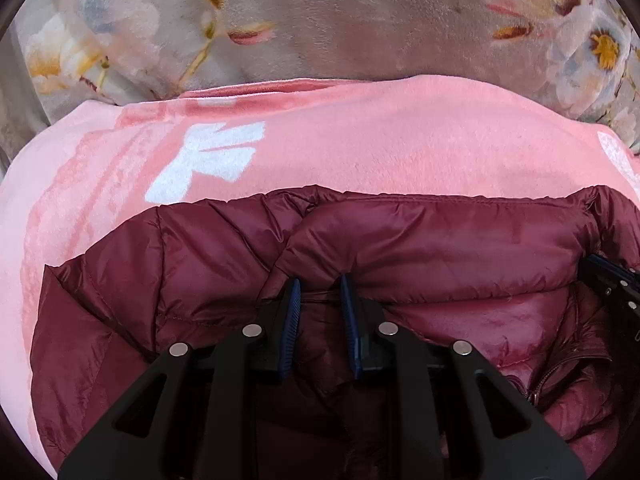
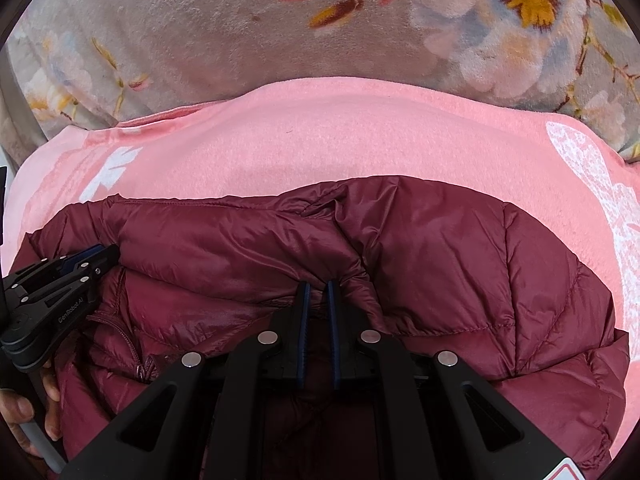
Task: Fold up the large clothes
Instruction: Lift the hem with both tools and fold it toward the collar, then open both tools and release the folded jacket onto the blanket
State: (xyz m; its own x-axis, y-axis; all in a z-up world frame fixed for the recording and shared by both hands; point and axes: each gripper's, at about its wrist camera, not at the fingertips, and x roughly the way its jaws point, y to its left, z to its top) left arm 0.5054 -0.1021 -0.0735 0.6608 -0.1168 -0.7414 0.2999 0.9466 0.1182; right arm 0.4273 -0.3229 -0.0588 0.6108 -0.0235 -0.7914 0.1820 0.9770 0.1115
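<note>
A maroon puffer jacket (image 1: pixel 420 248) lies bunched on a pink blanket (image 1: pixel 360 148). In the left wrist view my left gripper (image 1: pixel 320 286) is shut on a raised fold of the jacket, with the fabric pinched between its blue pads (image 1: pixel 294 304). The right wrist view shows my right gripper (image 2: pixel 318 286) shut on another fold of the same jacket (image 2: pixel 440 248), its pads nearly together. The jacket's zipper (image 2: pixel 140 360) runs between the two grips. The left gripper's (image 2: pixel 94 258) tip also shows at the left of the right wrist view, buried in the fabric.
The pink blanket (image 2: pixel 320 136) has white printed patches (image 1: pixel 208 160) and lies over a grey floral plush cover (image 1: pixel 320 20). A person's hand (image 2: pixel 24 412) holds the left gripper's handle. The right gripper's black body (image 1: pixel 612 284) shows at the right edge of the left wrist view.
</note>
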